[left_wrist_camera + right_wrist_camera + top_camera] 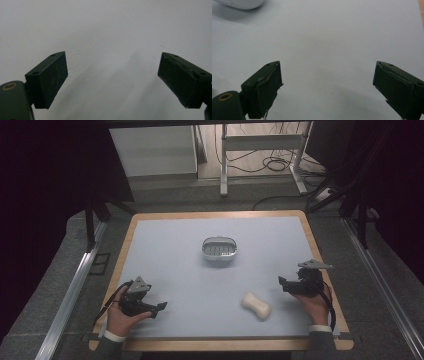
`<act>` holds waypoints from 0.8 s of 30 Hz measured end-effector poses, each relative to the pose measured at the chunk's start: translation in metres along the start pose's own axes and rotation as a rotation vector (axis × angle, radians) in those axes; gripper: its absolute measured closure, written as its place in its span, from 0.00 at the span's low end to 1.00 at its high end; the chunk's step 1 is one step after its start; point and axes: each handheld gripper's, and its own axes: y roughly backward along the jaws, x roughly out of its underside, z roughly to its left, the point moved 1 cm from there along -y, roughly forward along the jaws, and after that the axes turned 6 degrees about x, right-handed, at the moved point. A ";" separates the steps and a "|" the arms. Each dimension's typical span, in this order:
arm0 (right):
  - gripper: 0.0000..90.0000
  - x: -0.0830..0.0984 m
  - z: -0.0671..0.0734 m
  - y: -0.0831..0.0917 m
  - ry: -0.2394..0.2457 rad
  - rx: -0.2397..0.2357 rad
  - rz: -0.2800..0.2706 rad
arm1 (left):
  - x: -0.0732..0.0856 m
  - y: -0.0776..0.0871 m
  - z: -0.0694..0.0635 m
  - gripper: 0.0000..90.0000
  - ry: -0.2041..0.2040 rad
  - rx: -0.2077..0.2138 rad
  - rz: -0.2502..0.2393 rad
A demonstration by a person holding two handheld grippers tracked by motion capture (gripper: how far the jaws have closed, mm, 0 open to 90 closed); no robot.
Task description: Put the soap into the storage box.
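Centrally near the table's [165,227] front edge lies a cream soap bar [256,306], right of middle. Just right of it hovers the right tool [281,281], jaws wide apart, empty. Beyond, mid-table, sits a soap dish [219,250]. Well left, the left tool [162,306] gapes, holding nothing.

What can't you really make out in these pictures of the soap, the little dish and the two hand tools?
- Soap bar: in the right gripper view the top edge cuts it off, leaving just a white sliver.
- Soap dish: in the high view its ridged inside is too small to tell whether anything lies in it.
- Left gripper: in the high view, too small and dark to judge its jaws.
- Floor beside the table: dark.
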 end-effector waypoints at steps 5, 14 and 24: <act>0.11 0.004 -0.006 0.002 -0.016 -0.003 0.005 | 0.001 -0.004 -0.001 0.11 -0.002 0.012 0.006; 0.12 0.007 -0.010 0.009 -0.012 0.023 0.016 | -0.001 -0.007 0.000 0.11 -0.003 0.013 -0.001; 0.15 0.005 -0.013 0.013 -0.026 0.018 0.014 | 0.000 -0.006 -0.001 0.11 -0.001 0.013 -0.008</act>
